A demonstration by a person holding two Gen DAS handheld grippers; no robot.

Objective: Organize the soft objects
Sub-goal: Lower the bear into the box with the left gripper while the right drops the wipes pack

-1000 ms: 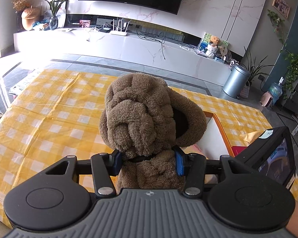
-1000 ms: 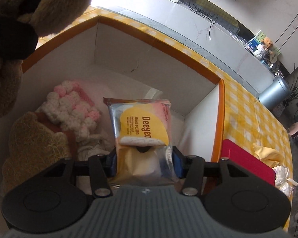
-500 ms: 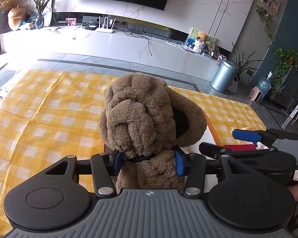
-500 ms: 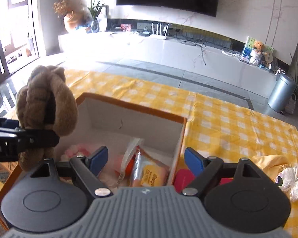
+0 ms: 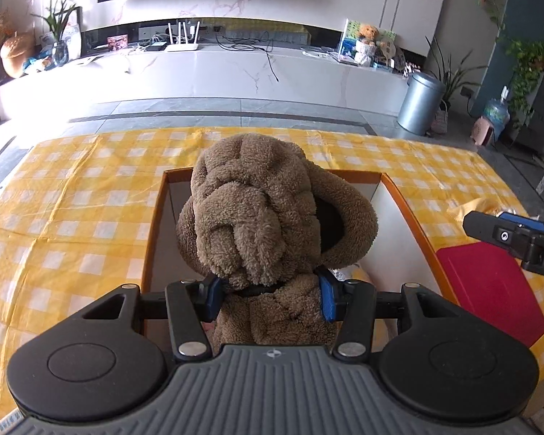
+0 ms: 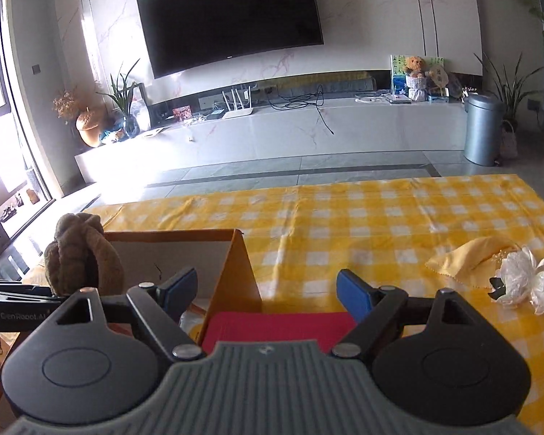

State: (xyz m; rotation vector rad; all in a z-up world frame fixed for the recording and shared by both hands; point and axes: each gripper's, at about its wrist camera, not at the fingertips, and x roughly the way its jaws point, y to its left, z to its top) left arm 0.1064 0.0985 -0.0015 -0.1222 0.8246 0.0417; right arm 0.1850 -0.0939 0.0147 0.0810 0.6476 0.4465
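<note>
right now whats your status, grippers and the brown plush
Left gripper shut on brown plush, held above the cardboard box. Right gripper open, empty. Nothing blocking the box.

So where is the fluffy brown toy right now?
The fluffy brown toy is clamped in the left hand-held gripper, hanging above the open box; in the right view it's far left.

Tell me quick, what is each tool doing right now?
Left tool: closed on the brown plush toy, above the box.
Right tool: open, holding nothing.
</note>
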